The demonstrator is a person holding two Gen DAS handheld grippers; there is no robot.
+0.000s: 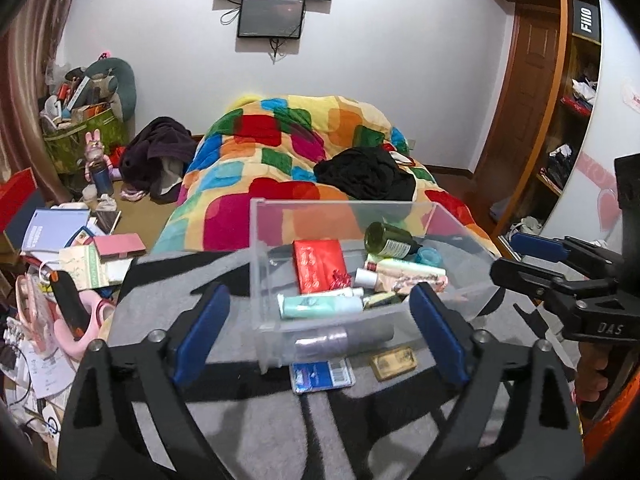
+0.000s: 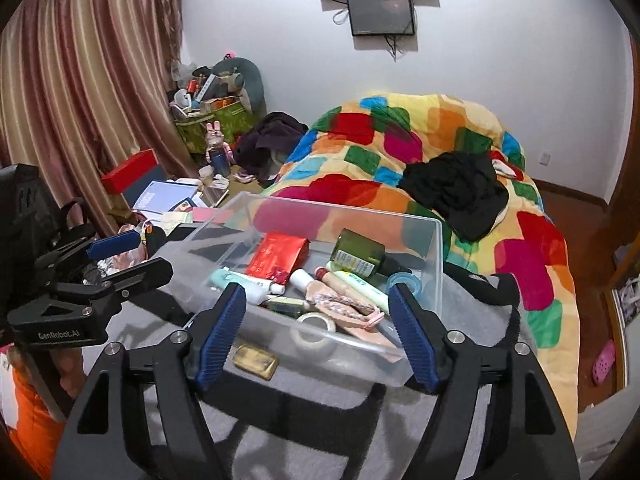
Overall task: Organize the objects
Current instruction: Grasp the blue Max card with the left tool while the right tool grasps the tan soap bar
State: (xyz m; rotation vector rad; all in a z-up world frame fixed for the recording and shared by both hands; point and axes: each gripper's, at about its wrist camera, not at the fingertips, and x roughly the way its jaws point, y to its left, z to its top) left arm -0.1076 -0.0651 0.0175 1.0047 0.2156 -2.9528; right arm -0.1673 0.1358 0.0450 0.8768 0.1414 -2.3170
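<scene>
A clear plastic box (image 1: 340, 201) (image 2: 440, 248) stands on a grey blanket (image 1: 248, 432) at the foot of the bed. Inside lie a red packet (image 1: 318, 266) (image 2: 278, 258), a green bottle (image 1: 390, 240) (image 2: 358, 254), several tubes, a tape roll (image 2: 314, 330) and a blue cap (image 2: 404, 282). A blue card (image 1: 322, 376) and a gold tin (image 1: 394, 362) (image 2: 256, 362) lie on the blanket just in front of the box. My left gripper (image 1: 320, 292) (image 2: 120, 256) is open before the box's near wall, holding nothing. My right gripper (image 2: 318, 292) (image 1: 532, 256) is open too, empty, at the box's near right side.
A colourful quilt (image 1: 280, 160) with black clothes (image 1: 364, 174) on it covers the bed behind the box. Books, papers and bags crowd the floor at the left (image 1: 80, 248). Curtains (image 2: 80, 80) hang left; a wooden shelf (image 1: 572, 100) stands right.
</scene>
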